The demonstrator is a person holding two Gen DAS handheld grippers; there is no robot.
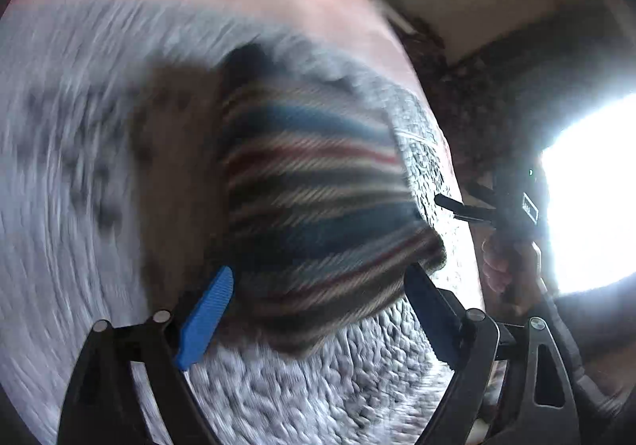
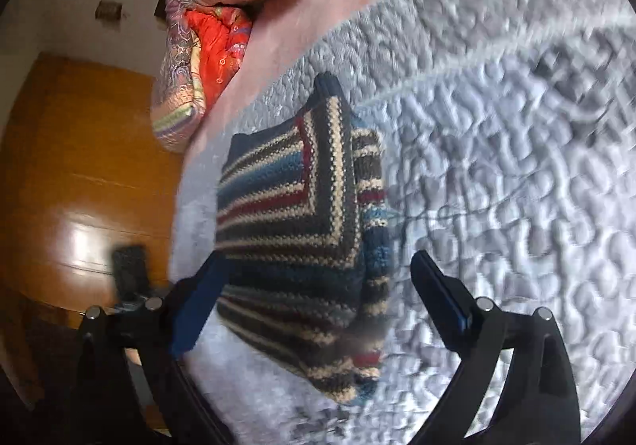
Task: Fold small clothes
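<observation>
A: Between the spread blue pads of the left gripper (image 1: 318, 309) lies the striped knit garment (image 1: 314, 206), on the grey quilted blanket (image 1: 278, 385); nothing is gripped.

B: The right gripper (image 2: 314, 302) gapes too, straddling the same bundle. Is it folded?

A: Seemingly; layers overlap. I'd press the edges square before any lift.

B: Farther off, a pink cover (image 2: 318, 3) and red patterned bedding (image 2: 214, 31). Keep clear of those.
</observation>
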